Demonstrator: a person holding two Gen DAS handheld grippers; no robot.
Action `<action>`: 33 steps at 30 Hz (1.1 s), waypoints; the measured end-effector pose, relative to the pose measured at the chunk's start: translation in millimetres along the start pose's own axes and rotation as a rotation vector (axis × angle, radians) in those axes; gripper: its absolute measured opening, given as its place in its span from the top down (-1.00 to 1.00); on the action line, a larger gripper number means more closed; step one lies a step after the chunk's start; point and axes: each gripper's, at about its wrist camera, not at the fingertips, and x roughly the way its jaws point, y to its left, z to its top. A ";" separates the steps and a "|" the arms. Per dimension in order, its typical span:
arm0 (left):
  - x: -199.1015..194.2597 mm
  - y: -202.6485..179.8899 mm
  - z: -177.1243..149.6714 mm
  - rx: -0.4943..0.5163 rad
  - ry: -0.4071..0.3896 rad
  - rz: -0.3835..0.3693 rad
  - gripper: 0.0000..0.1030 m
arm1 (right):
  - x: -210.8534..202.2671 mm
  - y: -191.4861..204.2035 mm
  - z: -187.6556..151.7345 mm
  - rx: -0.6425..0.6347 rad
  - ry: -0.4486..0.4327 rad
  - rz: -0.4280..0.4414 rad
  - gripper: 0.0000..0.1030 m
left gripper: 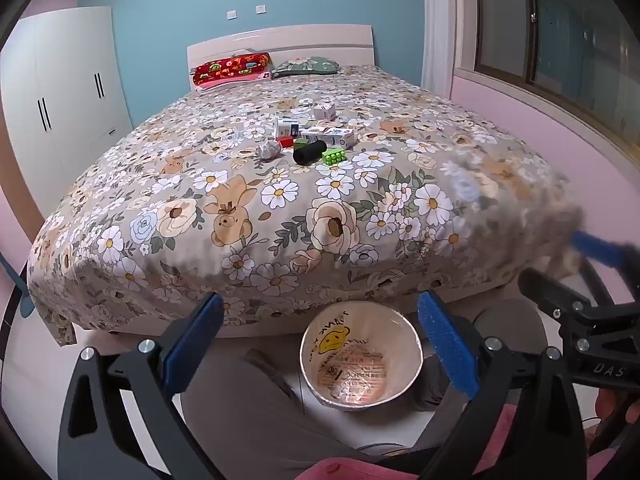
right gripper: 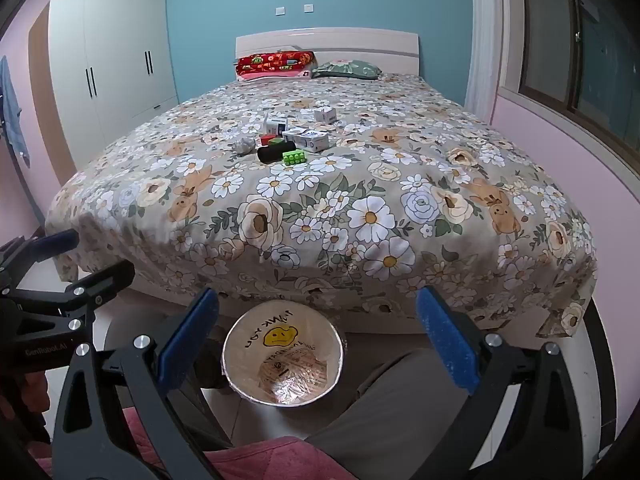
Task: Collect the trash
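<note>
Both grippers hang low in front of the foot of a big bed covered with a grey bedspread [left gripper: 248, 184] printed with white and tan flowers. The left gripper [left gripper: 320, 344], black with blue pads, has its two fingers spread wide apart and holds nothing. The right gripper [right gripper: 318, 340], also black with blue pads, is spread wide too and holds nothing.

On the floor just below the bed's foot stands a round white trash bin [left gripper: 412, 364] lined with a clear plastic bag that has a yellow smiley face on it. In both views the bin sits between the spread fingers, a little farther away than the tips. The person's knees in grey trousers [right gripper: 392, 408] are on either side of it.

The trash lies in a small heap near the middle of the bed, well apart from both grippers. There is a black cylinder [left gripper: 310, 152] lying on its side, with a bright green studded block [left gripper: 333, 157] just beside it. A crumpled grey paper ball [left gripper: 269, 149] sits to the left of them. Behind are a small red box [left gripper: 285, 142] and some white cardboard boxes [left gripper: 329, 135] with blue print.

At the head of the bed lie a red patterned pillow [left gripper: 230, 68] and a green flowery pillow [left gripper: 306, 66]. A white wardrobe [left gripper: 60, 92] stands at the left wall.
</note>
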 end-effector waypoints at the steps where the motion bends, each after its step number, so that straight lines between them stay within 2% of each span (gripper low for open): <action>1: -0.3 -0.1 -0.2 0.002 -0.003 0.000 -0.92 | -0.2 0.2 0.0 -0.001 -0.002 -0.002 -0.88; 33: -3.4 1.9 -1.1 -0.010 0.003 -0.012 -0.92 | -2.2 3.4 1.5 -0.006 -0.009 -0.008 -0.88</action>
